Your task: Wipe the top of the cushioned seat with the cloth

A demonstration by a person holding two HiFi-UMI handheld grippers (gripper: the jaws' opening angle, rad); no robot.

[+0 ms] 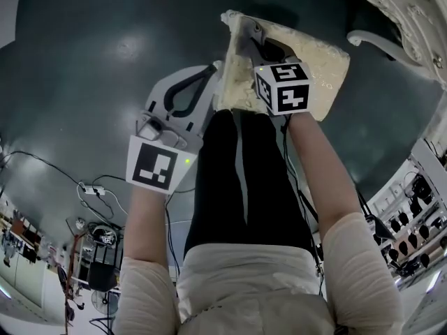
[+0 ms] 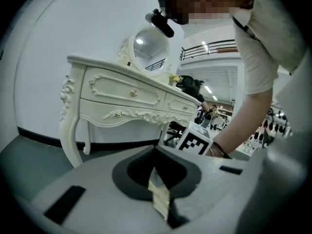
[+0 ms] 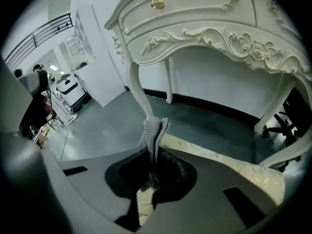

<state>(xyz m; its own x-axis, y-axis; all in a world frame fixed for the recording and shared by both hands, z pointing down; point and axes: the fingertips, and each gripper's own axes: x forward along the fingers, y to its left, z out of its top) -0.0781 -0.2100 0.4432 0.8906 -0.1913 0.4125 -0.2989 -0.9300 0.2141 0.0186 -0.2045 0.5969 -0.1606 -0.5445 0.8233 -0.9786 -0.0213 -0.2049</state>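
The cushioned seat [image 1: 318,65] has a cream and gold brocade top and stands on the dark floor ahead of me. My right gripper [image 1: 242,32] reaches over the seat's left part and is shut on a grey knitted cloth [image 3: 153,133]. The cloth stands up in a fold between the jaws, with the seat's edge [image 3: 229,165] running just past them. My left gripper [image 1: 212,68] hangs to the left of the seat, beside its left edge. Its jaws meet with nothing between them, and a sliver of the cream seat [image 2: 160,199] shows below them.
A white carved dressing table [image 3: 204,23] with a round mirror [image 2: 146,45] stands just beyond the seat. Cables [image 1: 91,187] lie on the floor at the left. Shelves of equipment [image 1: 412,215] stand at the right. An office chair base [image 3: 282,126] sits under the table.
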